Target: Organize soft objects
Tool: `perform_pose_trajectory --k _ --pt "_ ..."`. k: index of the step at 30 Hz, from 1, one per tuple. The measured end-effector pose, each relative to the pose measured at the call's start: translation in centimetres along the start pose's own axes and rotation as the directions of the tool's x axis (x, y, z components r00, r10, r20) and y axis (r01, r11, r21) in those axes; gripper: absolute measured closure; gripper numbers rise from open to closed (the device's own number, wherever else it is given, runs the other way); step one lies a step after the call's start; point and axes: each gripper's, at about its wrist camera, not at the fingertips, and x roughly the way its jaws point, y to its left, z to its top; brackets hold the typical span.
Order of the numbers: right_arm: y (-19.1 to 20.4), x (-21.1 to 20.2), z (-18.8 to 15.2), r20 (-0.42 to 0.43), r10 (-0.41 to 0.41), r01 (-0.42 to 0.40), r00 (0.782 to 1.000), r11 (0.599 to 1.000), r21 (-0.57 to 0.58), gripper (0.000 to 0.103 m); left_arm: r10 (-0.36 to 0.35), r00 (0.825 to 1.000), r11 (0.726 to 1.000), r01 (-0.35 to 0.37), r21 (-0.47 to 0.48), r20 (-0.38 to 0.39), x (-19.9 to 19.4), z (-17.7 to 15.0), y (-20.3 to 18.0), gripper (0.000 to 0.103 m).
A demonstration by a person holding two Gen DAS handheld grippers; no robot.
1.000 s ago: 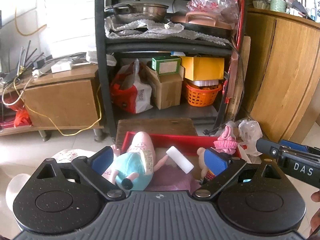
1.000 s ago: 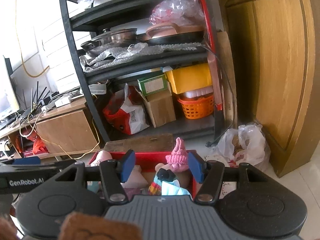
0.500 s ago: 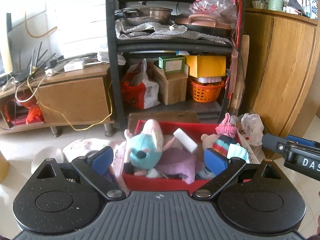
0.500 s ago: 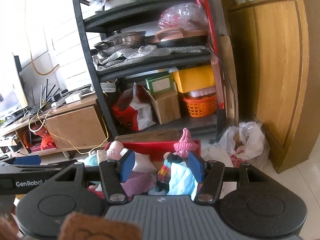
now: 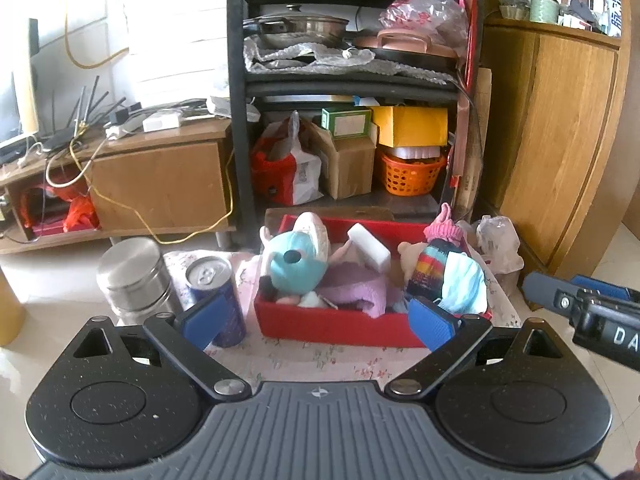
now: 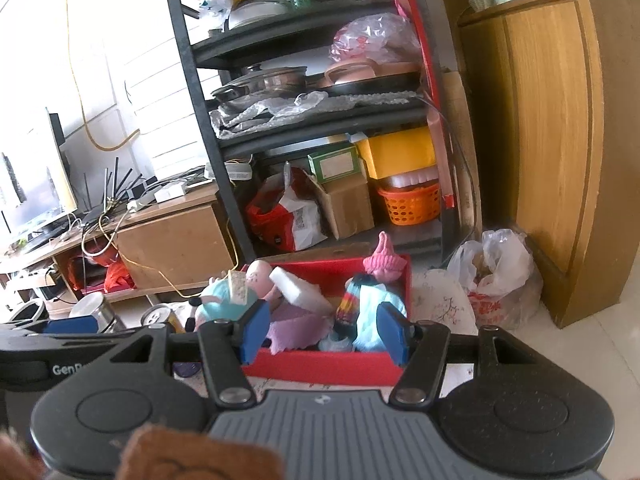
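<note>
Both claws are empty, so I read this as sort done or nearly so.

Left claw: fingers spread wide, nothing between them. It hangs back from the red bin, near wall framed between the pads.

Right claw: also apart, nothing gripped. It sits just short of the same bin.

All the soft stuff I can see is piled in the bin, which stands on a floral cloth. My guess is the bin is the collection point, so the hard items stay outside it.

Count, in bin:
- 1 teal-and-pink plush, lying at the left end
- 1 white sponge block, propped at a tilt on the pile
- 1 purple cloth, draped mid-bin
- 1 doll with a pink knit hat and striped scarf, upright at the right end
- 1 blue face mask, over the doll's front
- a few smaller bits underneath, can't identify

Outside, left of the bin:
- 1 drink can, upright, near the bin, apart from it
- 1 steel canister, upright, just beside the can

Both are rigid, so I judge them correctly left out.
</note>
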Motion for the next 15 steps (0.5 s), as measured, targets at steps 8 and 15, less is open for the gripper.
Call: perform_pose_trajectory --k 8,15 --pt "0.7 -1.8 -2.3 -0.02 0.01 -0.01 1.0 1.0 -0.02 0.07 0.006 1.0 1.0 -0.007 -0.017 -0.022 -1.3 -2.1 0.6 0.01" --pt "1.2 -2.3 -3.8 -0.071 -0.004 0.001 0.997 0.999 -0.042 0.07 0.026 0.995 0.999 -0.023 0.037 -0.097 -1.3 -4.0 -0.3 0.009"
